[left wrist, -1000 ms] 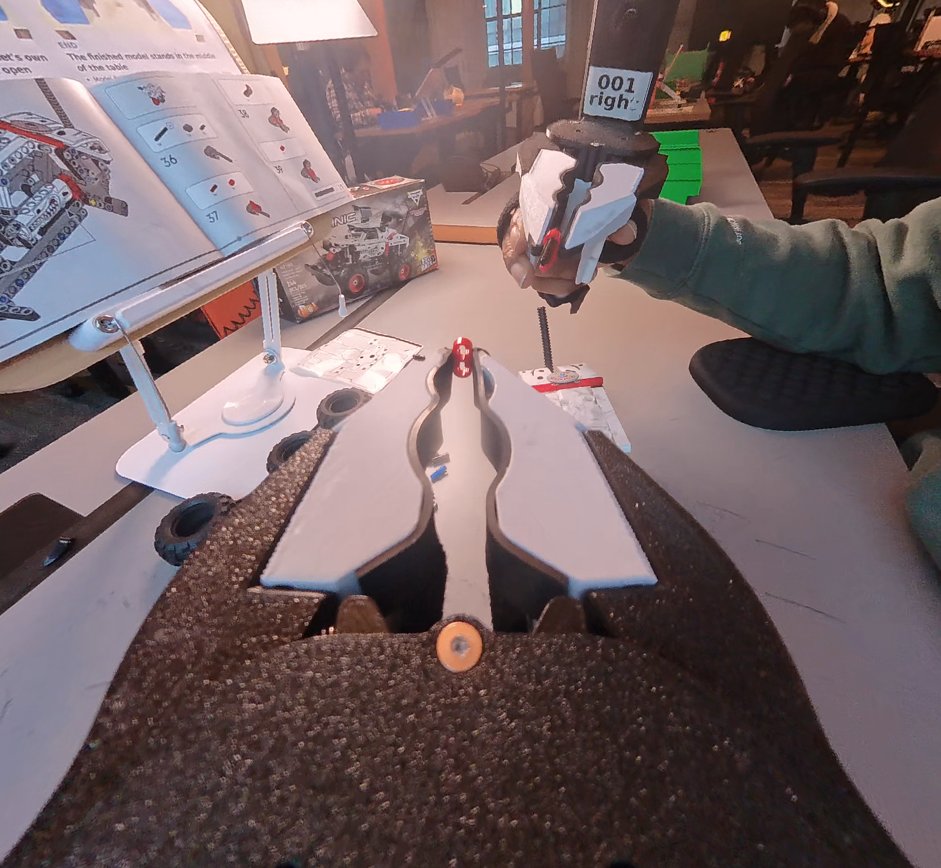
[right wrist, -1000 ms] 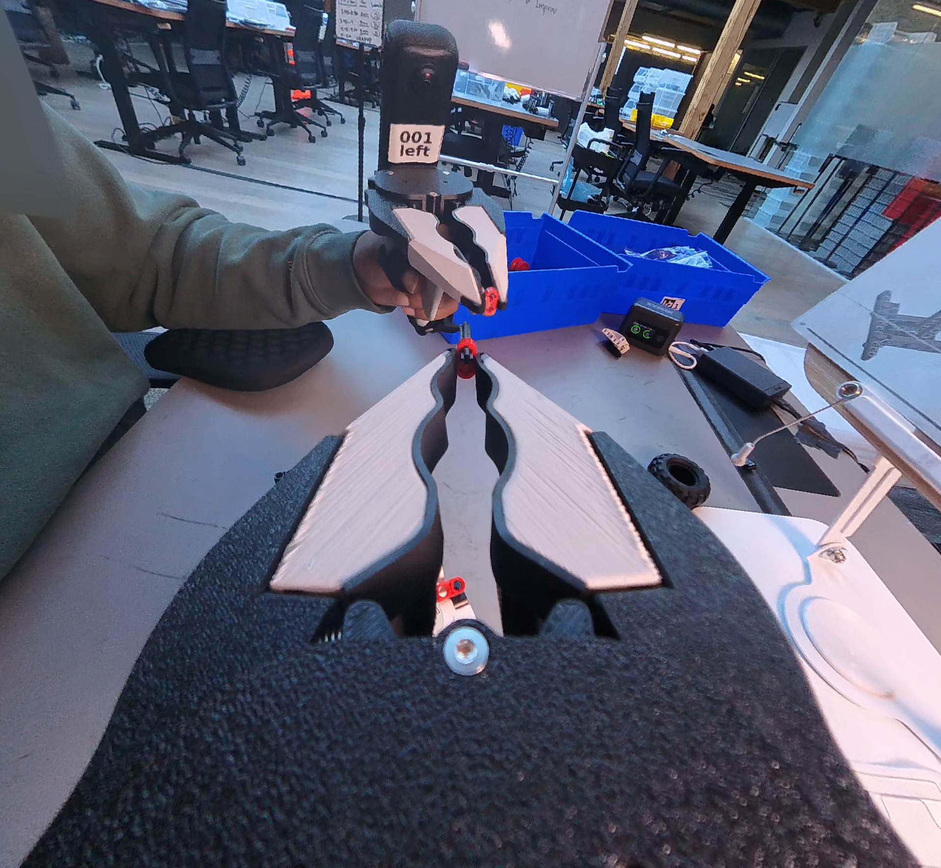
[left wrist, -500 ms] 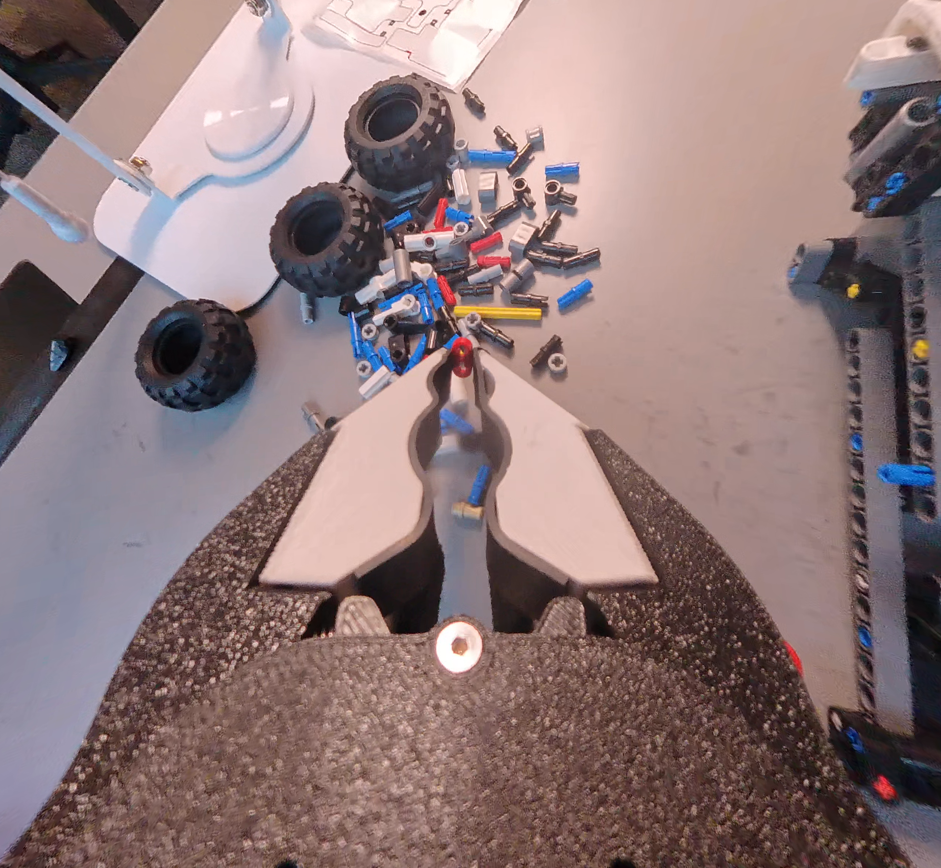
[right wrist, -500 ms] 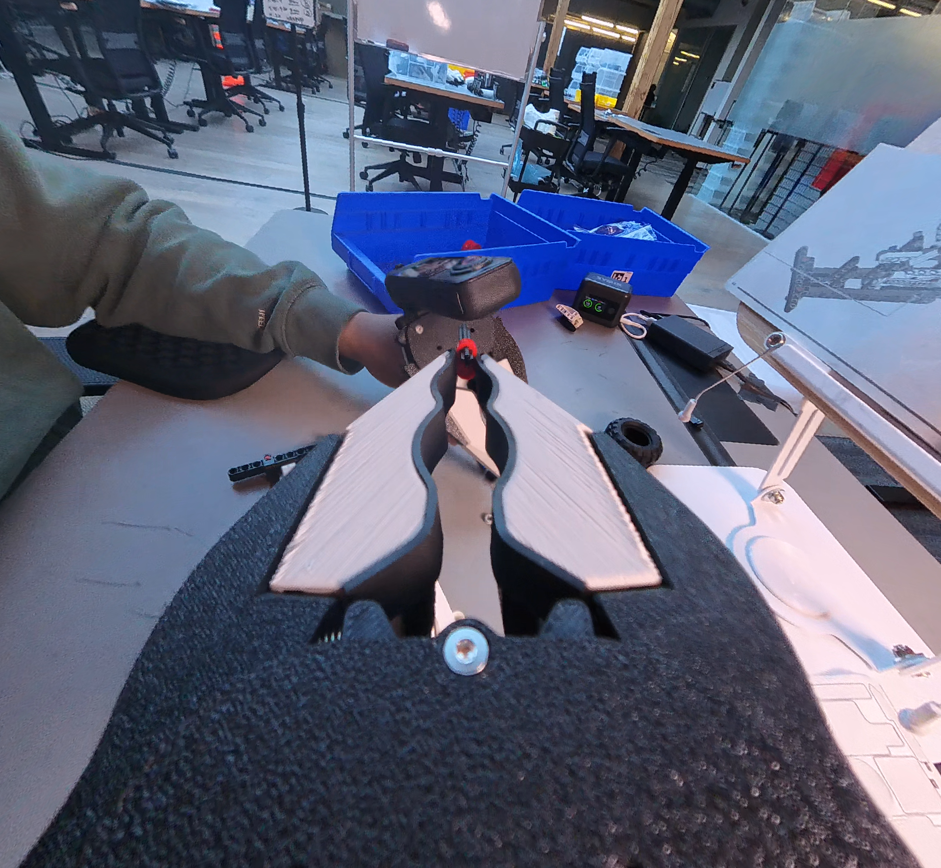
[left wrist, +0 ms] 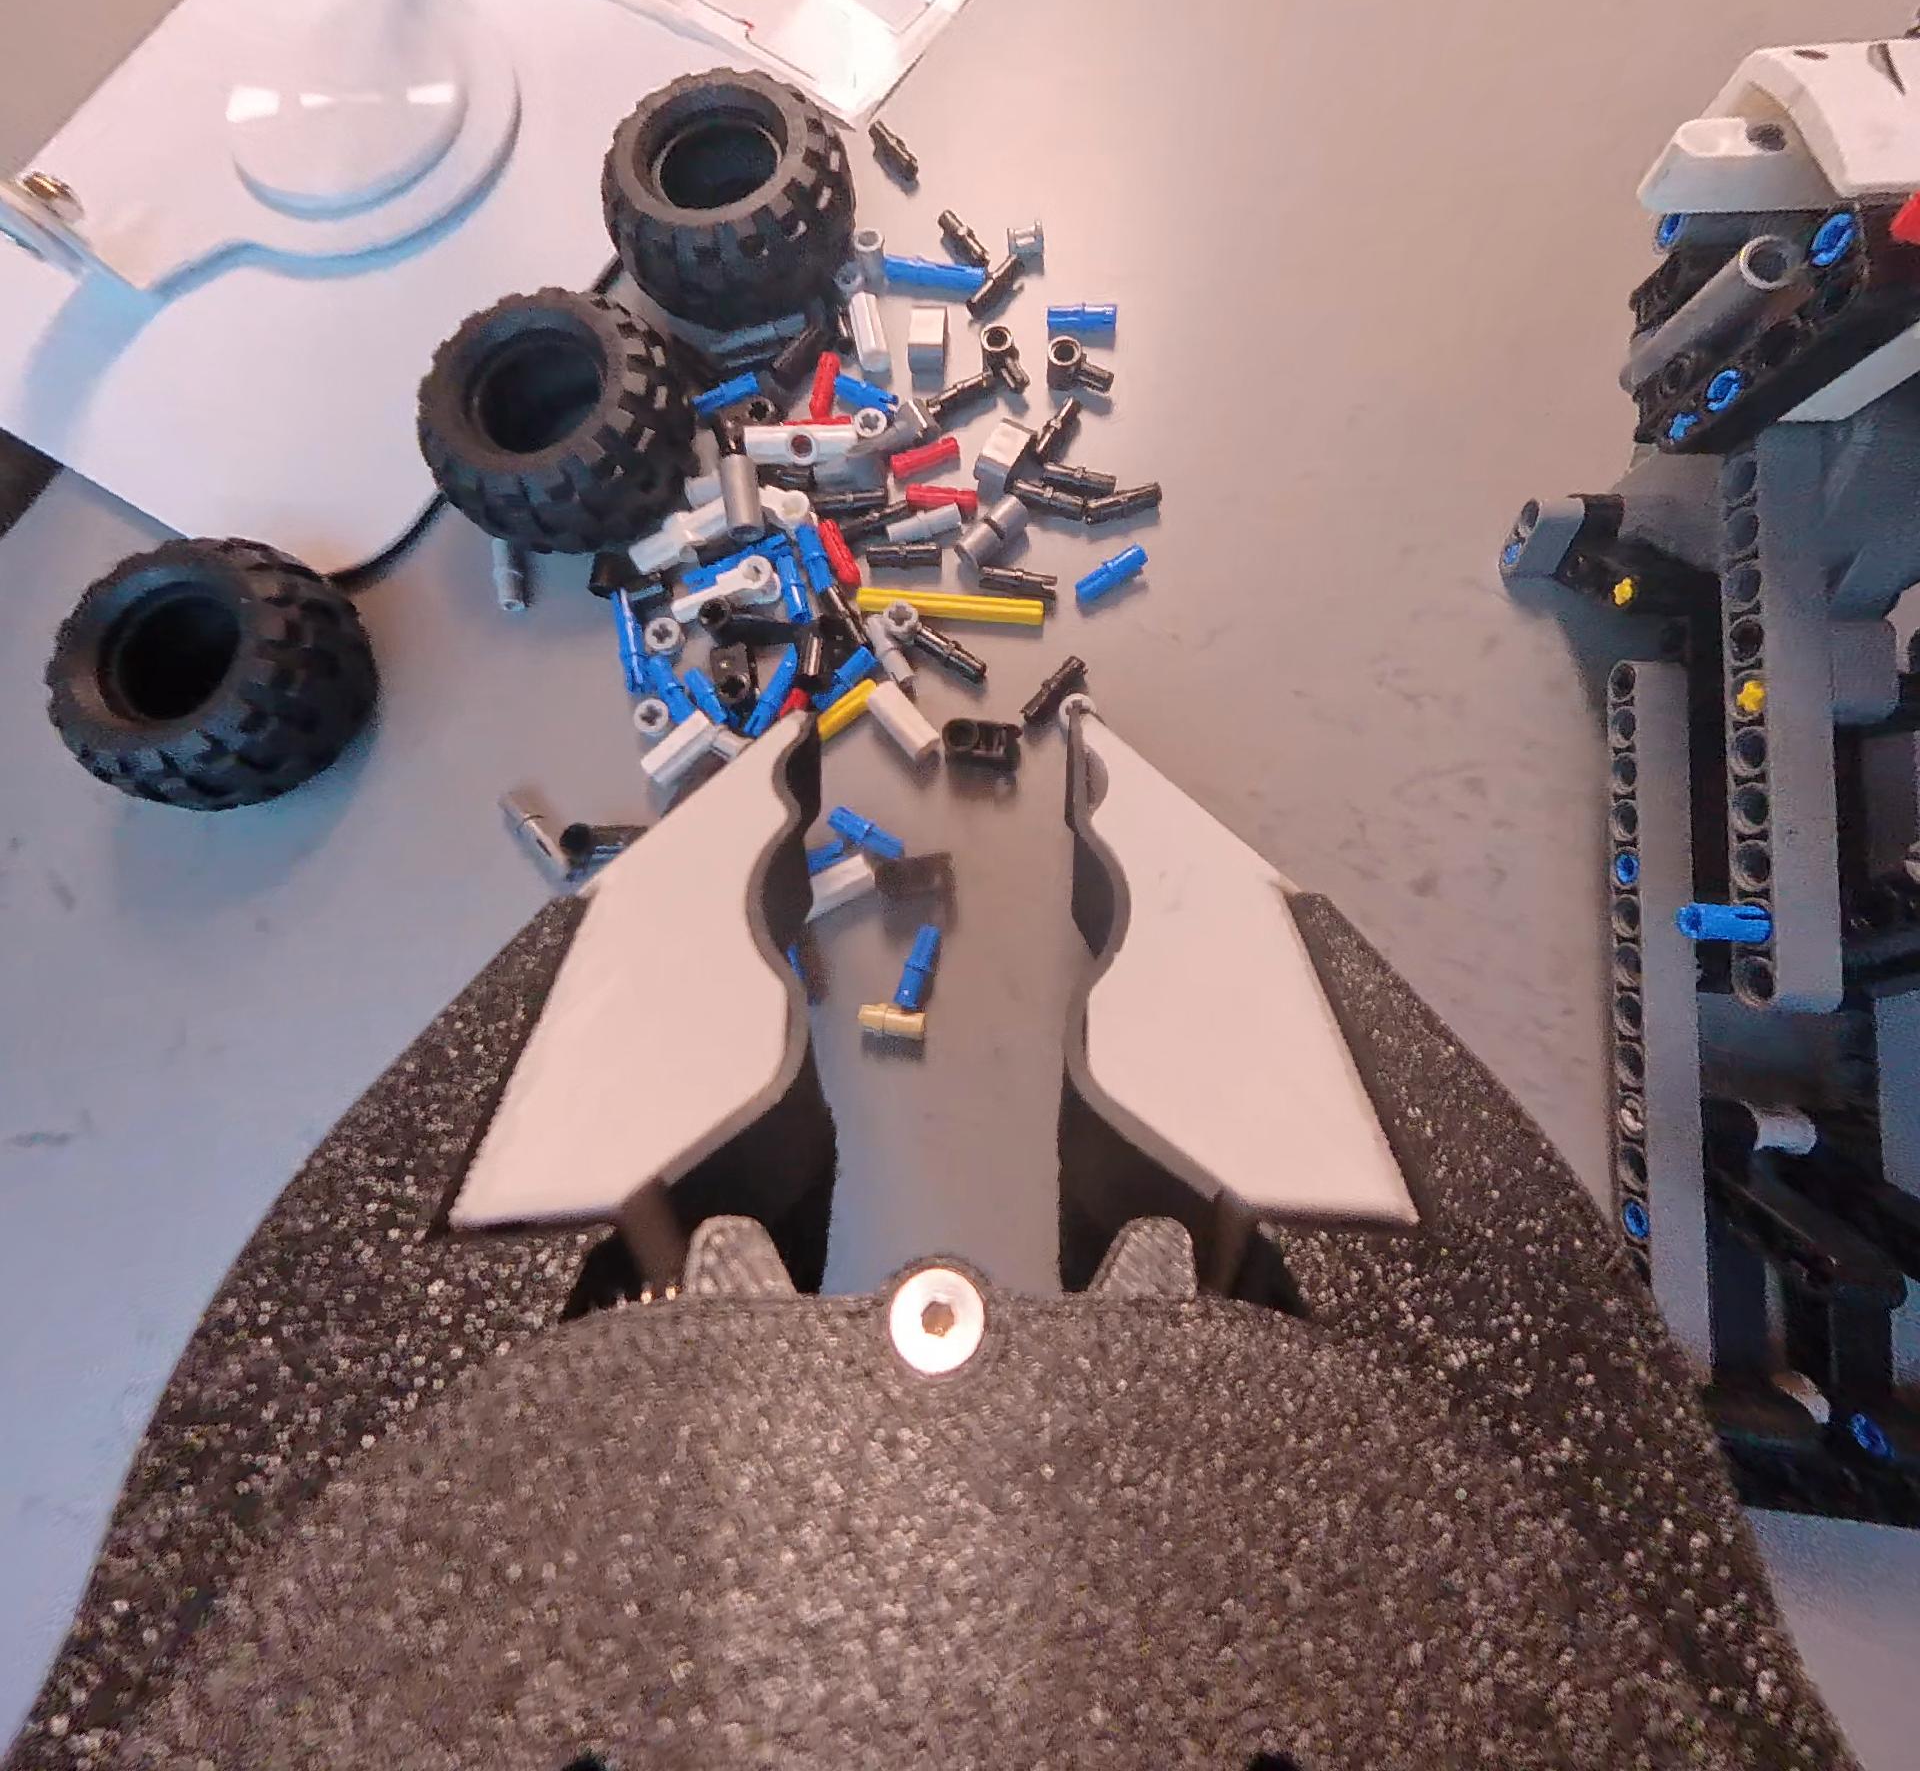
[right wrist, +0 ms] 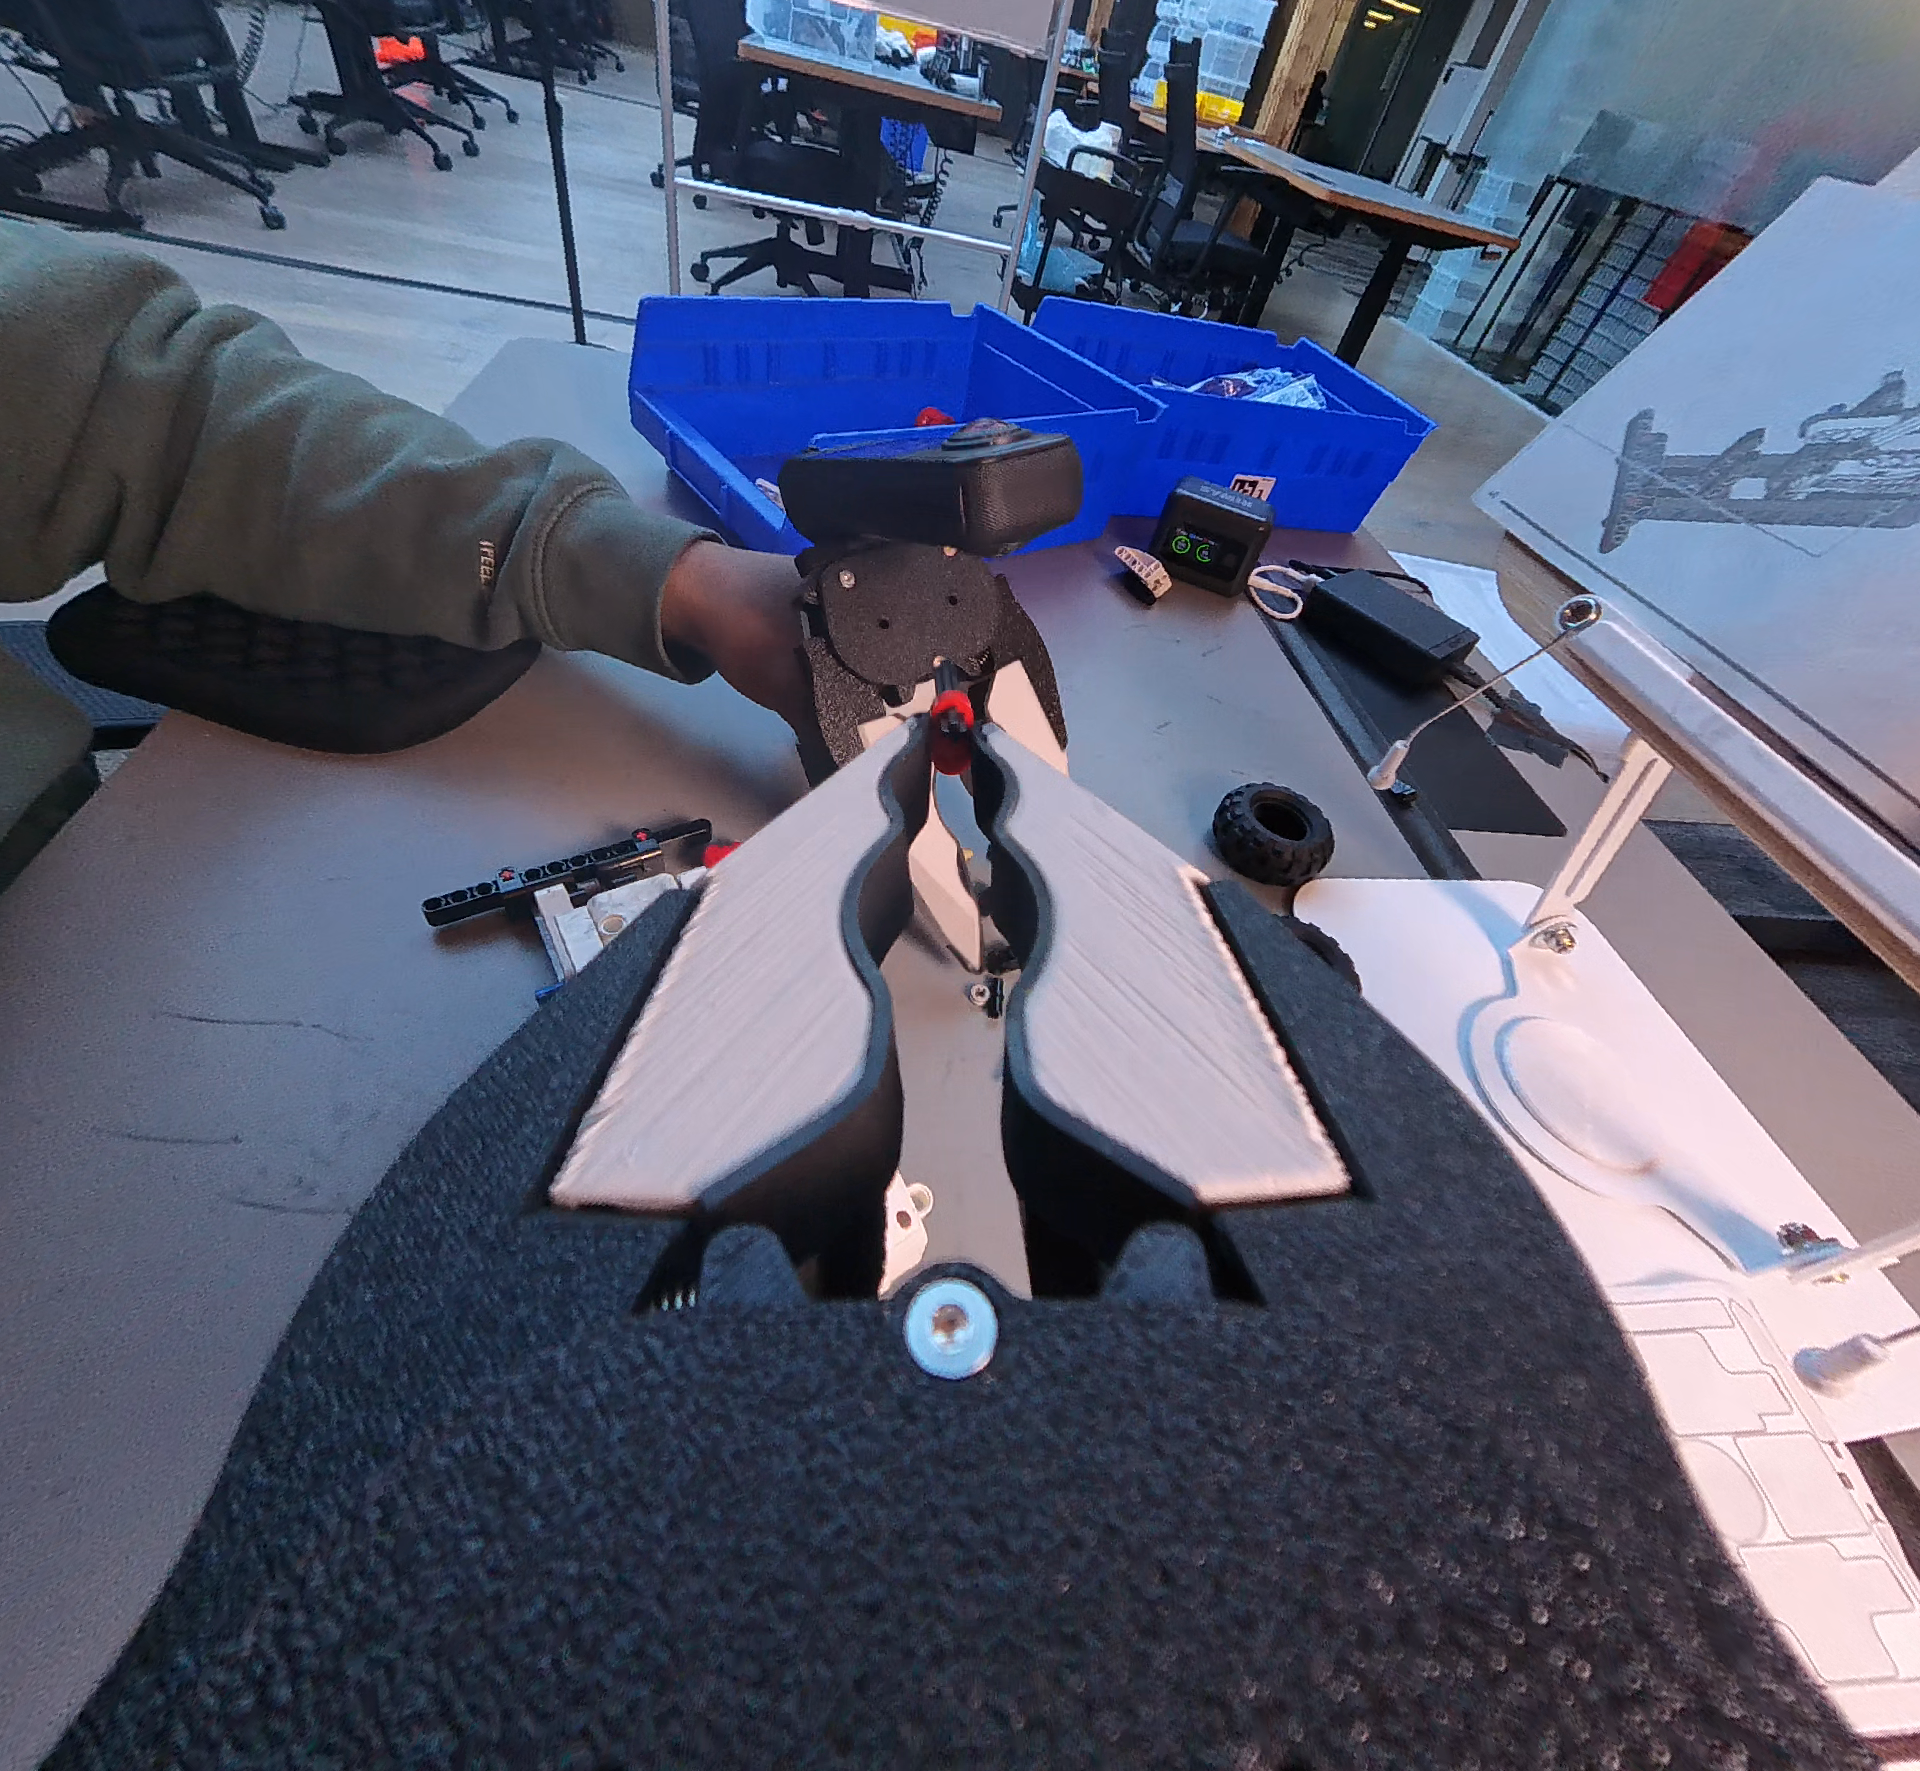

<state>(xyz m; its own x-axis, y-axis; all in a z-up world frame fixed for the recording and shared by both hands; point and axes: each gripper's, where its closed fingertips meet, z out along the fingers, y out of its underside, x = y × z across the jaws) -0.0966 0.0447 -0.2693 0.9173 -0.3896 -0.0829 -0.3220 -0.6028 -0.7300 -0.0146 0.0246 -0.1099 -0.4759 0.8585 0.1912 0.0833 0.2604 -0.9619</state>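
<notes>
**A:** What do we note at the left gripper [left wrist: 940,724]?

**B:** Its fingers, pinched on a small red piece half a second ago, now stand wide and bare above the table [left wrist: 1299,267]. They are at the 6 o'clock edge of the heap of small pins [left wrist: 831,526], and we cannot pick that red piece out there.

**A:** And the right gripper [right wrist: 949,747]?

**B:** Its fingers are narrow, clamped on a red connector [right wrist: 949,715] at the tips. From the heap, we see three tyres [left wrist: 551,422] at 10 o'clock and the part-built model [left wrist: 1766,682] at 3 o'clock.
</notes>
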